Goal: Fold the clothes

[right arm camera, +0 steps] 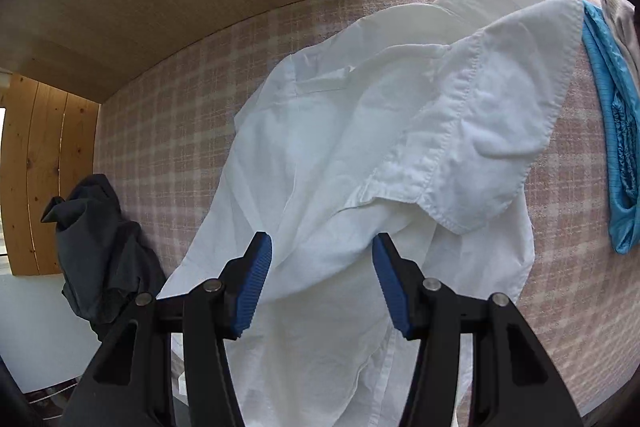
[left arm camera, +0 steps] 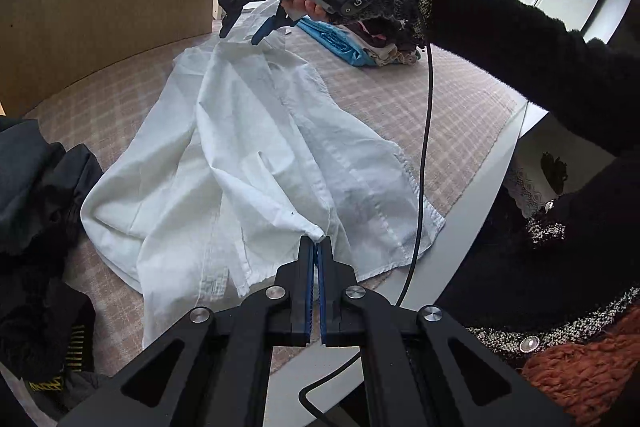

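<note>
Left gripper [left arm camera: 319,241] clenched on crumpled white cotton shirt's [left arm camera: 248,147] hem; right gripper [right arm camera: 322,259] released above its collar; thin pinch risked slipping when pulled

The right gripper [right arm camera: 322,259] hangs with jaws apart over a white shirt [right arm camera: 360,147] spread on the checked cloth [right arm camera: 180,87] — dark clothes [right arm camera: 100,247] at nine o'clock, a blue garment [right arm camera: 612,131] at three.

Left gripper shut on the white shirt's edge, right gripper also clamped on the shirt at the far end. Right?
Half right. The left gripper is shut on the white shirt, but the right gripper is open above the shirt, nothing pinched, as the right wrist view shows.
</note>
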